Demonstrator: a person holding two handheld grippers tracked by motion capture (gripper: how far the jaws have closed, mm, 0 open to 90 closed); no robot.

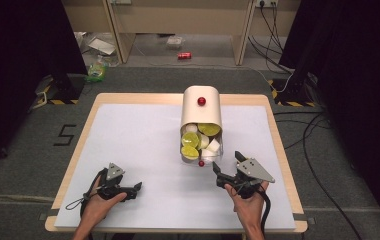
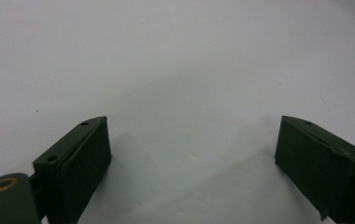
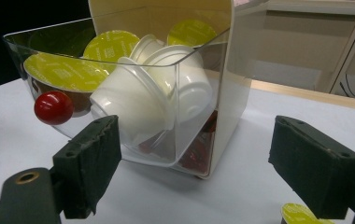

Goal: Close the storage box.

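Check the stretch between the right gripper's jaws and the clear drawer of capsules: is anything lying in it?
Nothing: bare white table separates the open right gripper from the clear drawer, seen in the right gripper view.

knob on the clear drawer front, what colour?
Red, glossy knob; clearest in the right gripper view.
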